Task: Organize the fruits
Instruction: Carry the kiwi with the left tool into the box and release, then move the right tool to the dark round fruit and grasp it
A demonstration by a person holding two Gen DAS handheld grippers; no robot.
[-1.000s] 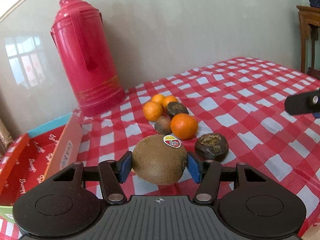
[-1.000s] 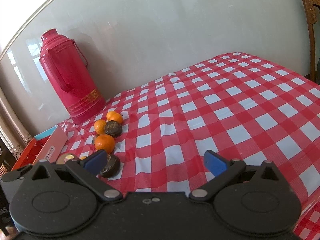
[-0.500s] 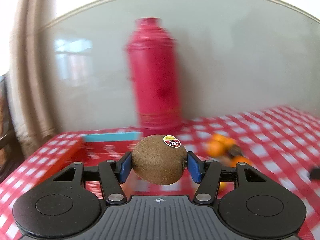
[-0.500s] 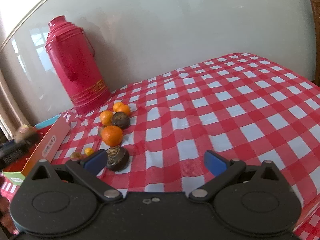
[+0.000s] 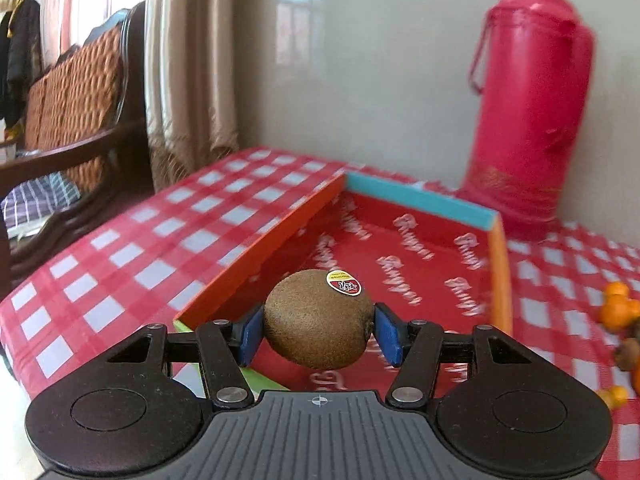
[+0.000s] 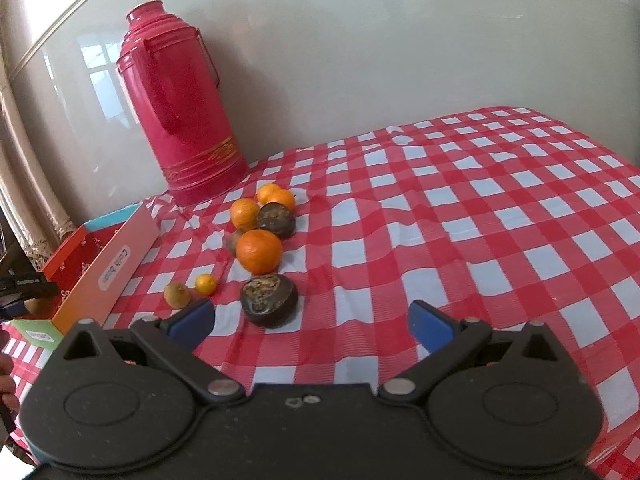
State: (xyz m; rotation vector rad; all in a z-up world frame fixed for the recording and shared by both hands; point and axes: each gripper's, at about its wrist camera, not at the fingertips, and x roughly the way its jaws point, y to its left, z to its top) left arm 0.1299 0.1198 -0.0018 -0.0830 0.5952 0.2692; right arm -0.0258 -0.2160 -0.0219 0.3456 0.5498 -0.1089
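Flanking box (image 5: 416,200) (right side): thermos (image 5: 532,112), oranges (image 6: 259,251)

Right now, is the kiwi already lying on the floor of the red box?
No, the kiwi is clamped in the left gripper above the box.

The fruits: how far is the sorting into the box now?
Done: nothing lies in the box yet, as far as visible. In hand: the left hand-held gripper holds the kiwi above the box. Left: the oranges and dark fruits remain on the tablecloth; the right hand-held gripper is open.
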